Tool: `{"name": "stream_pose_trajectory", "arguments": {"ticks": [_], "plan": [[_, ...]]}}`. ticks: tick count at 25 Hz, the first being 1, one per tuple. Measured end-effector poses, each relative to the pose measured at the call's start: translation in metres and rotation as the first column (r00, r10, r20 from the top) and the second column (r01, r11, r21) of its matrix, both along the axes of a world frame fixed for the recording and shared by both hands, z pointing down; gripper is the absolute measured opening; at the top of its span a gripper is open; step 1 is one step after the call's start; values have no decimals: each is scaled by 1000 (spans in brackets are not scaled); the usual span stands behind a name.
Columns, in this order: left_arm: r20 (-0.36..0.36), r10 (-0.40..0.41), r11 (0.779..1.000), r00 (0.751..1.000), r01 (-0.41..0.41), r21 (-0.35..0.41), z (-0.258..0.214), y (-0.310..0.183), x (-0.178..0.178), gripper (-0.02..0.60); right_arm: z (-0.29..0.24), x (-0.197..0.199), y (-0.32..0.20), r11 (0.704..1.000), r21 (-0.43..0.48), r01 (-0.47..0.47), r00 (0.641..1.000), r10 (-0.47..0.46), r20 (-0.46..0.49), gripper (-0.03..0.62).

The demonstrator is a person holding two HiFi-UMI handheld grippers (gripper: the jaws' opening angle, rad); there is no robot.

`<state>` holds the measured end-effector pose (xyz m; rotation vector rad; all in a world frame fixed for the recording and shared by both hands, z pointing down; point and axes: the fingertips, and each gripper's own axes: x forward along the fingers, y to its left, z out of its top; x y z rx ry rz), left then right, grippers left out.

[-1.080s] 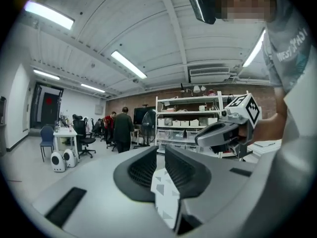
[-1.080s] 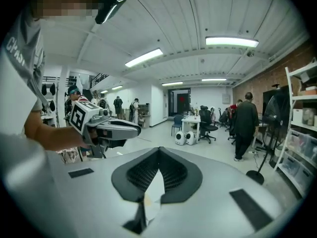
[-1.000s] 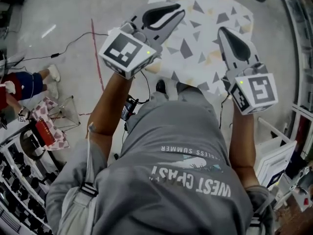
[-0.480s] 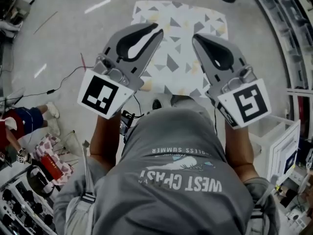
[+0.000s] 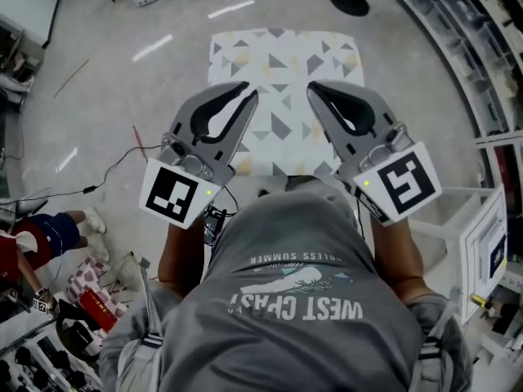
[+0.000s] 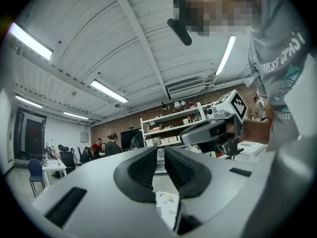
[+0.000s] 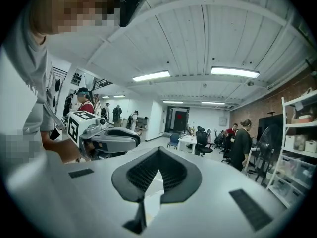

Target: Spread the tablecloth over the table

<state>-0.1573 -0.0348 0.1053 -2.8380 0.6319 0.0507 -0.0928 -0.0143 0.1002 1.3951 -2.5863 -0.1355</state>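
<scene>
Upper centre of the head view, the white fabric tablecloth (image 5: pixel 282 64) printed with grey and pale-yellow triangles lies flat as a neat rectangle. It seems to be draped over the bench, which is hidden beneath it, and the smooth grey floor (image 5: pixel 122 96) surrounds it. Thin cloth like this is probably light, limp and quick to wrinkle or slide. It is best pinched at the corners or along a hem and drawn taut from two sides. Lower in the frame, the left grey plastic tool (image 5: pixel 249 92) and the matching right tool (image 5: pixel 312 88) hover level above the near edge, apart from the cloth. Both are clenched on nothing: each tool's own view shows its ribbed dark pads (image 6: pixel 141 170) drawn together, with only cloth and floor beyond.
</scene>
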Motion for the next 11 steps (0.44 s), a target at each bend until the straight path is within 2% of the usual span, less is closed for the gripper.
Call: {"name": "stream_pose_trajectory", "arguments": {"ticks": [11], "plan": [[14,-8,1000,1000,8,-7,9,12,2,44,2,9,14,1000,5,-10,1000,10,1,8]]}}
